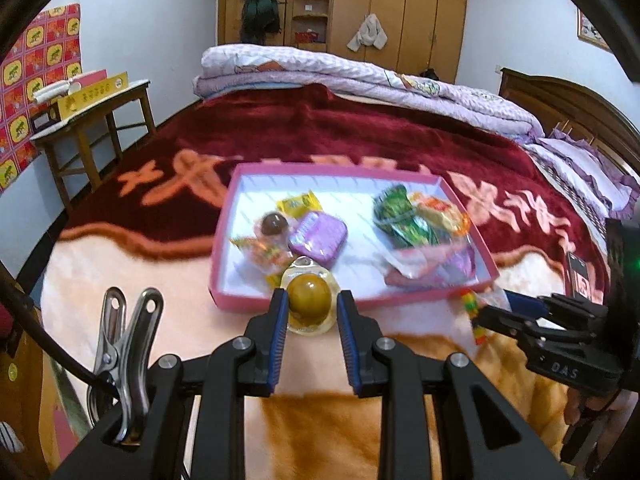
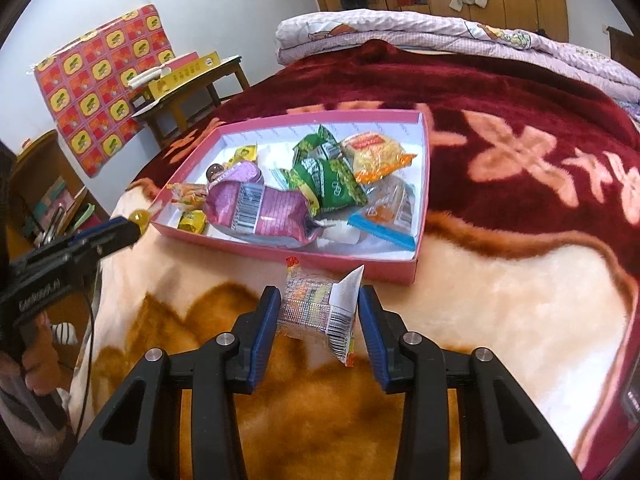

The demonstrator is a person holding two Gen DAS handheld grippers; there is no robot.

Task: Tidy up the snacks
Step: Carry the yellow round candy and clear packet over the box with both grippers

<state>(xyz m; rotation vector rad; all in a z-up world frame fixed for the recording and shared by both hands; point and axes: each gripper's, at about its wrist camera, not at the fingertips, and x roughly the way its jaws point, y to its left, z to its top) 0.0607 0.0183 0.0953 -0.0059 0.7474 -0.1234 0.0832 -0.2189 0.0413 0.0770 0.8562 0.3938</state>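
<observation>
Left wrist view is showing the left gripper [image 1: 312, 306] pinching a jelly cup [image 1: 310, 300] near the well-filled pink box [image 1: 288, 304], while the right gripper [image 2: 318, 312] is clamping a clear snack packet [image 2: 316, 312], both seemingly last to go in.

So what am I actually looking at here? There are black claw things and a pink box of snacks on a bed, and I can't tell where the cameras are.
No robot here: a person holds a hand tool in each hand, each with two jaws and a wide-angle camera looking along them. One picture comes from the left tool, the other from the right.

The left gripper is closed on a jelly cup, a clear cup with a brownish ball inside. The right gripper is closed on a clear snack packet with a barcode.

Both hover just short of a pink tray lying on a red and cream blanket on a bed. The tray already holds wrapped snacks, among them a pink bag, a green bag and an orange noodle pack.

Each camera also catches the other tool at its edge.
</observation>
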